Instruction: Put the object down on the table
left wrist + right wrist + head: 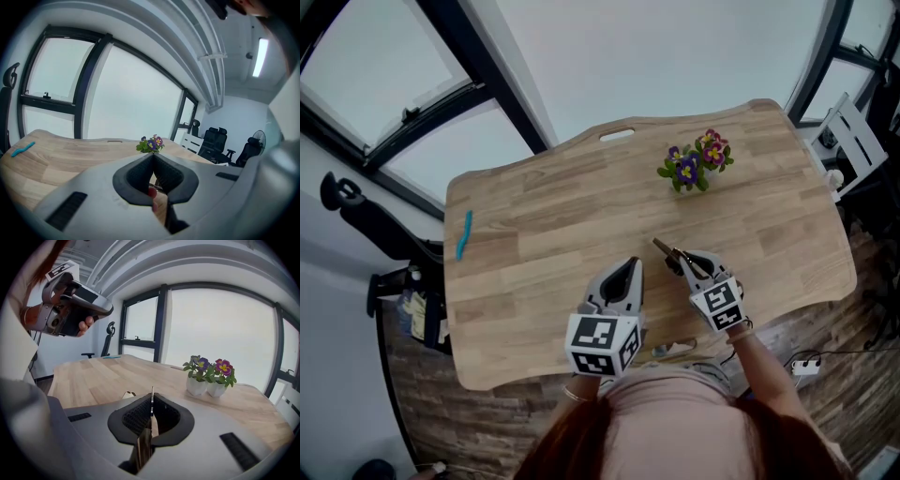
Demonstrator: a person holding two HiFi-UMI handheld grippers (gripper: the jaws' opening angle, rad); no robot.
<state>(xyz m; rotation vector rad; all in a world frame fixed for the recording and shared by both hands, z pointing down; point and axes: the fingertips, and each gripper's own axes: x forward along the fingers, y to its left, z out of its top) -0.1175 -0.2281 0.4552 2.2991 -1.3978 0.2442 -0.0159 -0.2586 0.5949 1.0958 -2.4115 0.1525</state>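
The person is standing at the near edge of the wooden desk (562, 216), holding a gripper in each hand. The right gripper (682, 262) is clenching a thin flat object (662, 247), its jaws pressing tight on both faces. In the right gripper view the object is sitting edge-on between the pads, showing a narrow metallic strip on top and a brownish part lower down. Its tip is poking out past the jaws toward the middle of the desk. The object is hanging over the desk close to the near edge, right of centre, and I cannot tell whether it is touching the wood.

The left gripper (630, 267) is hovering just beside the right one, also by the near edge. Its jaws are meeting at the tips with nothing between them.

Two small white pots of purple and pink flowers (694, 167) are standing side by side toward the far right corner, well apart from both grippers. A slim teal thing (464, 234) is lying by the left edge. A slot (617, 134) is showing in the desk along its far edge, and a dark office chair (356, 211) is sitting beyond the left edge.
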